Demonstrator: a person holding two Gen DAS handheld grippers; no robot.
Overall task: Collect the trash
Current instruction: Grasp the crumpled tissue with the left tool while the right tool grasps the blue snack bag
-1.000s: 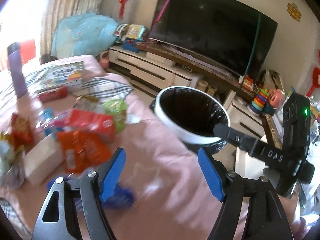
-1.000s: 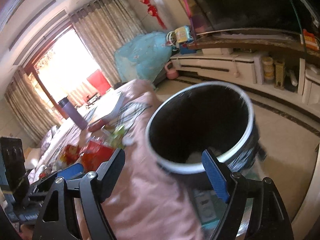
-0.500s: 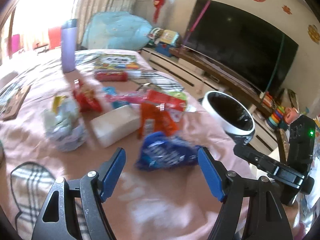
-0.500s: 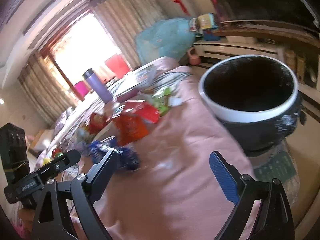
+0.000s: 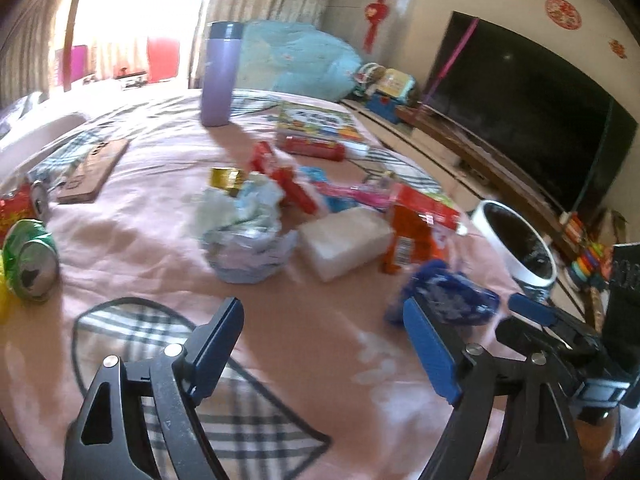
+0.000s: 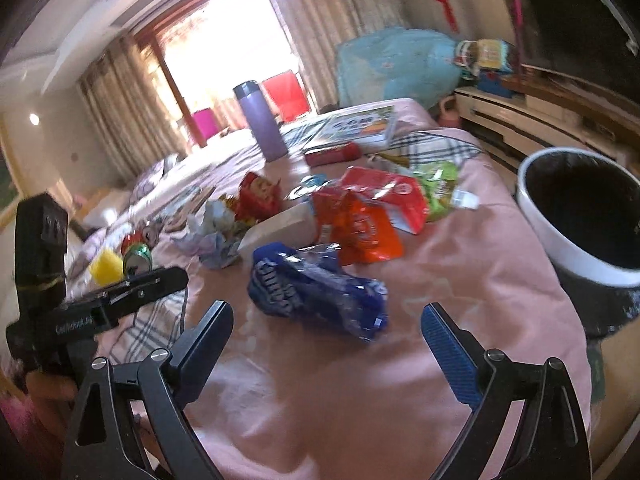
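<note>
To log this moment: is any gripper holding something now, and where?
Nothing is held. The left gripper and right gripper are both open above the bed.

1. The pink bedsheet (image 6: 460, 264) is matt cloth, softly creased, with a plaid patch (image 5: 224, 412) near the bed's front edge.
2. The blue snack bag (image 6: 316, 292) is glossy, crinkled plastic film; the orange packet (image 6: 364, 232) beside it shines the same way.
3. The crumpled tissue wad (image 5: 244, 236) looks like soft, matt paper.
4. The white block (image 5: 344, 240) has a dull, smooth wrapping.
5. The crushed green can (image 5: 30, 264) at the bed's left edge is shiny metal.
6. The trash bin (image 6: 580, 232) has a smooth white plastic rim and a glossy black liner.
7. The purple flask (image 5: 218, 76) is smooth and matt.
8. The left gripper (image 5: 324, 352) and right gripper (image 6: 326, 348) are matt black plastic with ribbed blue pads (image 6: 448, 352).
</note>
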